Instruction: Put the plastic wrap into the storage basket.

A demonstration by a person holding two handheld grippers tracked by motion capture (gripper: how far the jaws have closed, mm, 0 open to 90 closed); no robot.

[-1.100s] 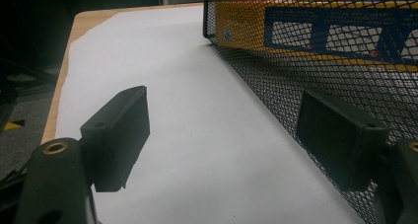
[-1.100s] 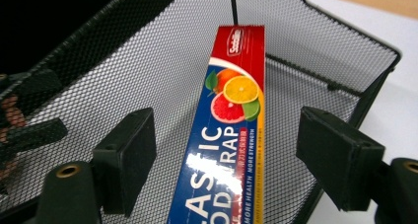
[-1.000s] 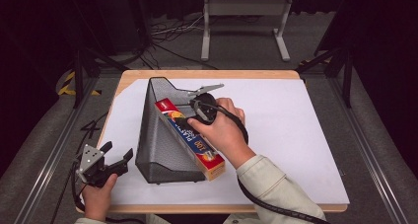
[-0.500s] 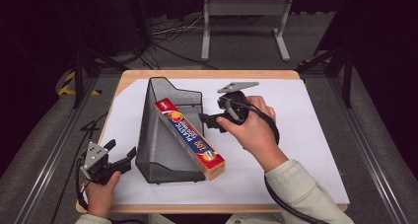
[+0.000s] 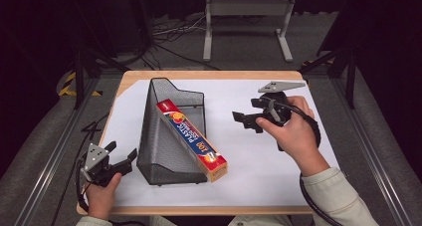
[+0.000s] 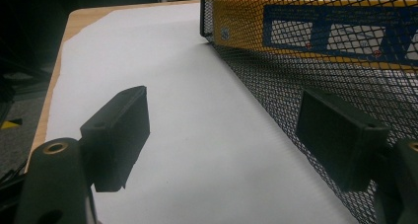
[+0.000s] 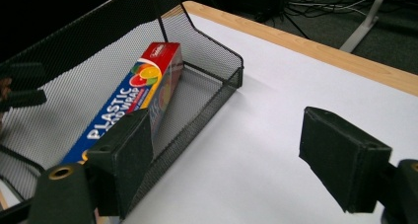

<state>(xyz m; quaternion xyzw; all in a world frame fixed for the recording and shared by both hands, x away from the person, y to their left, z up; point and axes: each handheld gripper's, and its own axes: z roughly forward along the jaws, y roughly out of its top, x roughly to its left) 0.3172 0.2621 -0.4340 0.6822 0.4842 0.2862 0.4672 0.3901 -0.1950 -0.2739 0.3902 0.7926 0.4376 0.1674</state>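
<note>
A black wire-mesh holder [image 5: 171,134] lies on the white sheet, left of centre. A long plastic wrap box [image 5: 191,139] rests slanted inside the holder, its near end sticking out at the front. The box [image 7: 130,103] and the holder [image 7: 207,61] appear in the right gripper view, and through the mesh [image 6: 315,61] in the left gripper view. My right gripper [image 5: 245,120] is open, held over the sheet to the right of the holder, with nothing between its jaws. Beside the holder's near left corner, my left gripper [image 5: 122,158] stands open and holds nothing.
The white sheet [image 5: 259,166] covers a wooden table [image 5: 199,210]. A metal stand [image 5: 246,17] and cables lie on the floor beyond the far edge. Dark rails run along both sides of the table.
My right gripper has let go of the plastic wrap box and drawn away to the right, off the holder. The box stays slanted in the holder. The left gripper has barely moved.
</note>
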